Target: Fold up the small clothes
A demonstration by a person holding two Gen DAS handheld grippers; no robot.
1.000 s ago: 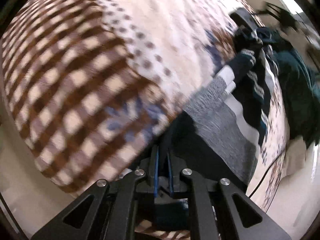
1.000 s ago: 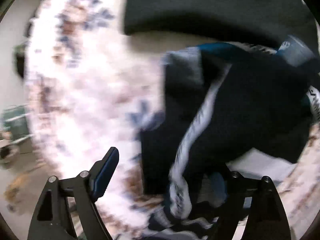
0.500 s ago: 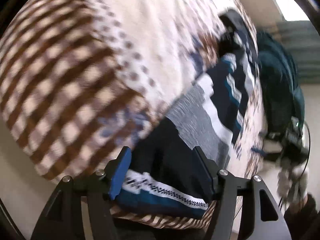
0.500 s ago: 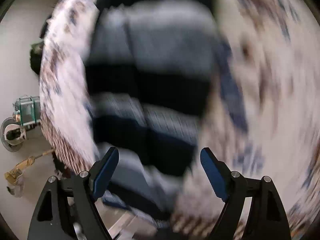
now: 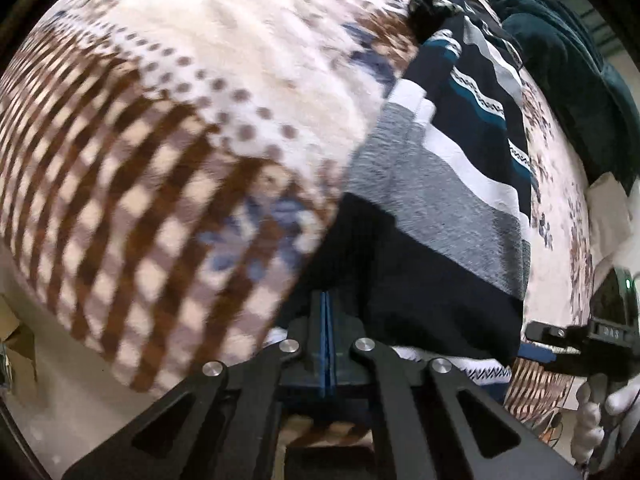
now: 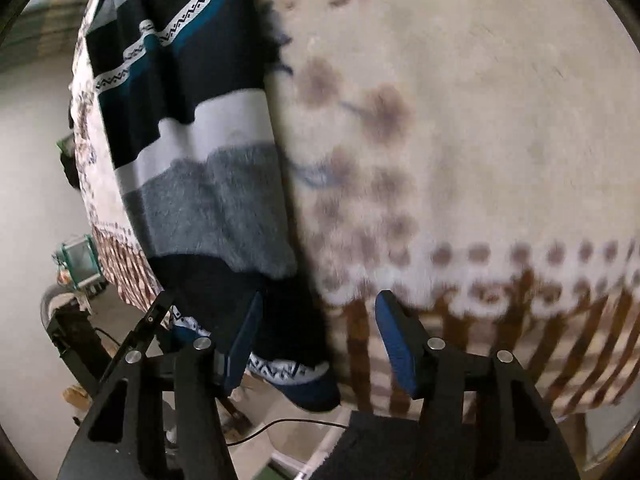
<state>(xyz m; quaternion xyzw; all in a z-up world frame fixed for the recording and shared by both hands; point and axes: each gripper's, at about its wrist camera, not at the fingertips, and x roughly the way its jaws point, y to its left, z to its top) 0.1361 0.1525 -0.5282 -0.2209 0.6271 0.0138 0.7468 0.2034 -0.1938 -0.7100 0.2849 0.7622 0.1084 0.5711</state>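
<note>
Since a second ago your right hand-held gripper (image 6: 316, 344) has swept from the dark clothes pile across to the near hem of the sweater (image 5: 436, 200), and your left hand-held gripper (image 5: 327, 312), which opened over that hem half a second back, has snapped shut again. Your left jaws now stand fully together, blue pads pressed flat against each other at the sweater's dark lower band; whether any cloth is pinched between them, the left view does not settle. Your right jaws stand at a middling width and are closing, with the sweater's dark hem corner and its zigzag trim lying just inside the left pad, not yet pinched. You have the striped sweater spread lengthwise on the blanket (image 5: 168, 128), bands of navy, teal, white and grey running across it, its hem hanging slightly over the blanket's near edge. Beyond it, at the far side, lies a heap of dark teal cloth (image 5: 568, 80). At the lower right of the left view your white-gloved hand (image 5: 600, 416) grips the right tool's handle
</note>
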